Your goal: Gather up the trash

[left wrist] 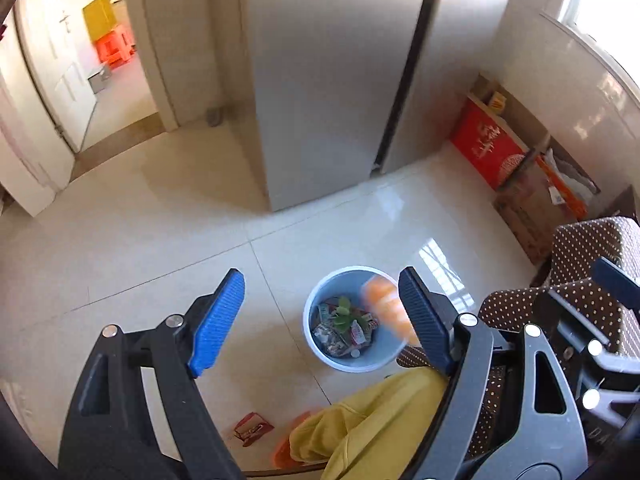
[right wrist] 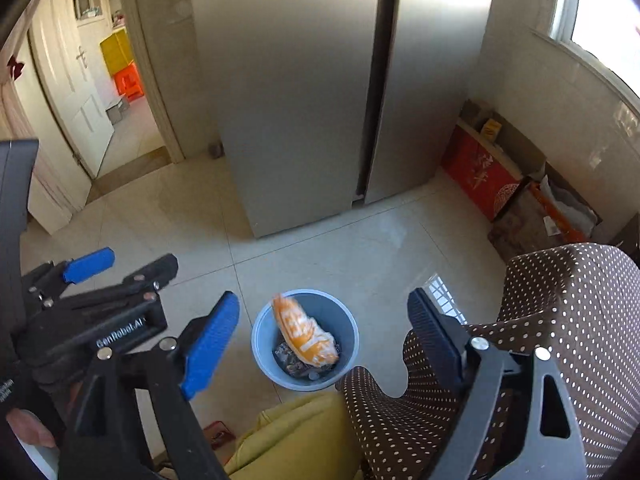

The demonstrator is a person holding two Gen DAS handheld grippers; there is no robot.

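A round pale-blue bin [right wrist: 305, 340] stands on the glossy tiled floor [right wrist: 320, 248], holding crumpled wrappers [left wrist: 344, 330]. An orange-and-white plastic bag [right wrist: 306, 334], blurred, is at the bin's mouth, toward 3 o'clock in the left view. Left claw [left wrist: 320, 312] and right claw [right wrist: 324, 340] both gape wide, released, gripping nothing.

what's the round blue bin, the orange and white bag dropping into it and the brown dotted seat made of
Round blue bin: looks like smooth moulded plastic, with an even matte wall and thin rim.
Orange and white bag: probably thin plastic film, crinkled and glossy, though blurred.
Brown dotted seat: woven fabric cover, soft and matte, with creased edges.
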